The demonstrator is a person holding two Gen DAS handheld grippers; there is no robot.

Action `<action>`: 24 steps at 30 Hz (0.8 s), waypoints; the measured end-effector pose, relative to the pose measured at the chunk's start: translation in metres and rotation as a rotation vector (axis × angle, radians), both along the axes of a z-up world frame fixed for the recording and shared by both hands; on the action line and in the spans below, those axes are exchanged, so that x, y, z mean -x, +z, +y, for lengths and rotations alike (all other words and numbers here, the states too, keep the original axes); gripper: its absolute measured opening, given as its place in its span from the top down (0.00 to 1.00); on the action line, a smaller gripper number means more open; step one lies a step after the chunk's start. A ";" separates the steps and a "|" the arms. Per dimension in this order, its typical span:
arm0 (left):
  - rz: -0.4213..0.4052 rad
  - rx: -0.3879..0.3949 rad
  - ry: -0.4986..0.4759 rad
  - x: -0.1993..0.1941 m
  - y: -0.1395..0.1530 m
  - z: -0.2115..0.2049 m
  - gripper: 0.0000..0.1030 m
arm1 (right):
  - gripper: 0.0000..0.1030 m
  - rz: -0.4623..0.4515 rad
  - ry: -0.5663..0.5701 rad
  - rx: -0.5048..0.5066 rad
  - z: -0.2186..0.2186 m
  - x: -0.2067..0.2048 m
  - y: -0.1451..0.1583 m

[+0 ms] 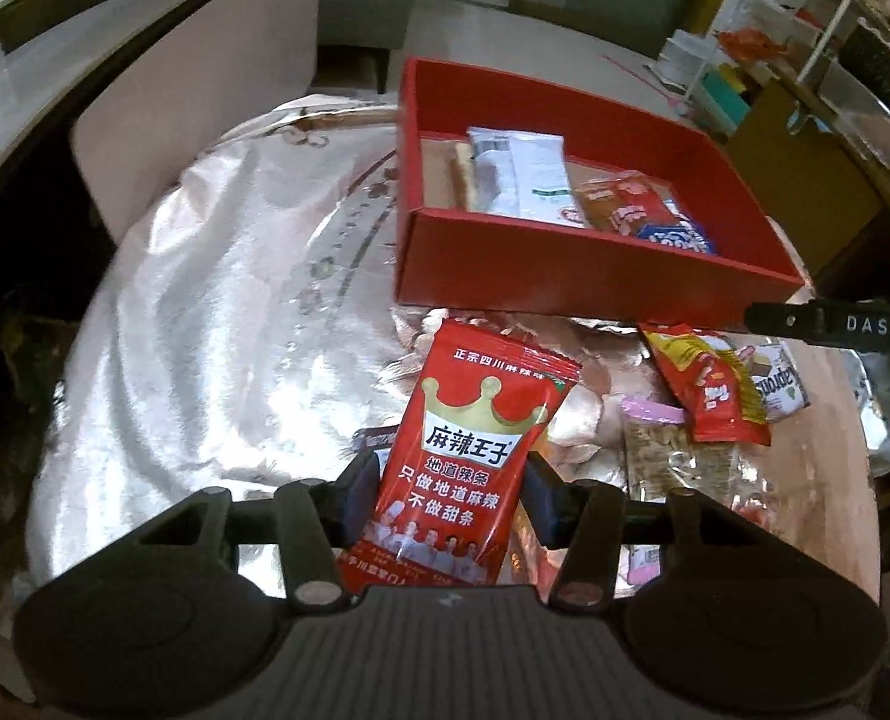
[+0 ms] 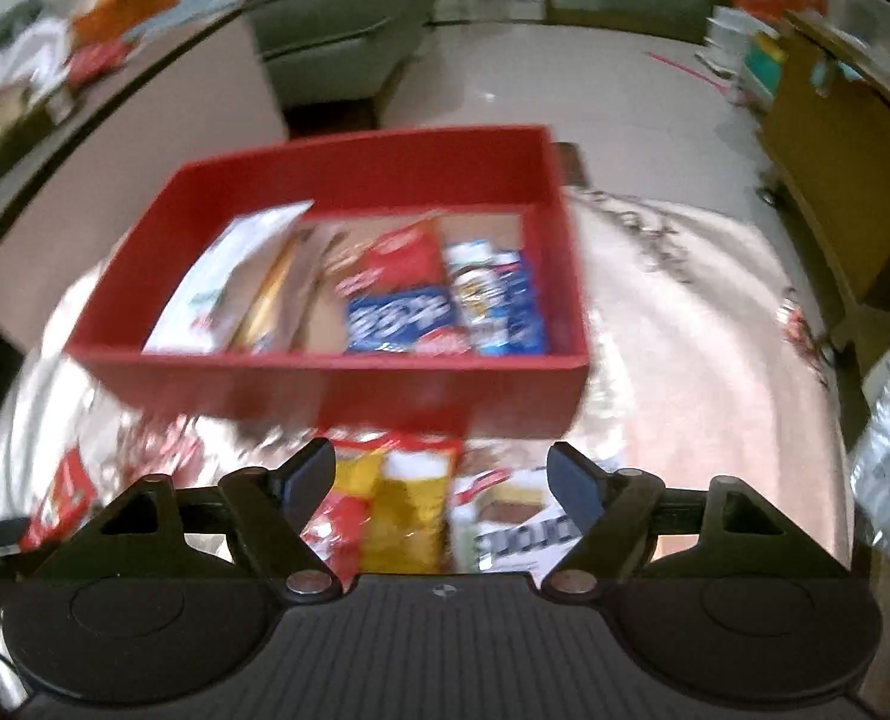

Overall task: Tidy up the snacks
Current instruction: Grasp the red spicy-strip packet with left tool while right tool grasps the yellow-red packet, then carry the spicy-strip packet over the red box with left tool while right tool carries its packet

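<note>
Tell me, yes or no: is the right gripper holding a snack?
No. The right gripper is open, its fingers apart above loose packets.

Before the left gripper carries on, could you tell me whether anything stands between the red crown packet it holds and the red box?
Nothing visible does. The left gripper holds the packet just short of the box, whose near wall faces it. Only the foil cloth lies between; the loose snacks sit off to the right.

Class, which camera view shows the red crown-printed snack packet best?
The left wrist view: the crown packet sits sharp and central, clamped in the left gripper. The blurred right wrist view shows only a red scrap at its left edge, possibly that packet.
</note>
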State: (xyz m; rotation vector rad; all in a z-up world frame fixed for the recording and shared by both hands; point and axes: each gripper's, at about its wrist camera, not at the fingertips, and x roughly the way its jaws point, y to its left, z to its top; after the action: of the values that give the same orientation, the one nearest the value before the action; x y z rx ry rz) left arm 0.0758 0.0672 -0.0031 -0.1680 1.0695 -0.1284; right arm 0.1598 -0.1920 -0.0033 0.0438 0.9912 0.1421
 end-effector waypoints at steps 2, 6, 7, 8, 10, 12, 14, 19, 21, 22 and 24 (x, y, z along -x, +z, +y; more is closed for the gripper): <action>0.001 0.005 -0.009 -0.002 -0.001 -0.001 0.57 | 0.19 0.003 -0.021 0.030 -0.011 -0.003 -0.003; 0.016 0.010 -0.020 -0.006 -0.004 -0.004 0.57 | 0.23 0.038 -0.053 0.018 -0.020 -0.006 -0.013; 0.017 0.013 -0.021 -0.007 -0.004 -0.005 0.57 | 0.23 0.035 -0.038 0.000 -0.017 -0.006 -0.010; 0.016 0.017 -0.024 -0.007 -0.004 -0.006 0.57 | 0.23 0.034 -0.014 -0.024 -0.012 -0.006 -0.007; 0.014 0.020 -0.034 -0.008 -0.003 -0.009 0.57 | 0.23 0.034 0.029 -0.060 0.002 -0.006 -0.003; 0.015 0.021 -0.044 -0.009 -0.003 -0.011 0.57 | 0.23 0.066 0.080 -0.079 0.019 -0.009 -0.005; 0.018 0.021 -0.050 -0.008 -0.004 -0.012 0.57 | 0.23 0.094 0.094 -0.053 0.032 -0.013 -0.014; 0.020 0.025 -0.053 -0.009 -0.005 -0.009 0.57 | 0.24 0.153 0.087 -0.006 0.040 -0.024 -0.042; 0.020 0.026 -0.051 -0.009 -0.005 -0.009 0.57 | 0.32 0.150 0.088 -0.011 0.038 -0.020 -0.043; 0.021 0.027 -0.052 -0.010 -0.005 -0.009 0.57 | 0.35 0.148 0.092 -0.010 0.037 -0.019 -0.042; 0.021 0.032 -0.055 -0.010 -0.004 -0.010 0.57 | 0.37 0.154 0.084 -0.047 0.029 -0.015 -0.040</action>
State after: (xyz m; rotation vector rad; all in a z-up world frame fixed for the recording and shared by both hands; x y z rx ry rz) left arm 0.0857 0.0576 -0.0073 -0.1691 1.0937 -0.1936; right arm 0.1748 -0.1631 -0.0431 0.0570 1.1439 0.2415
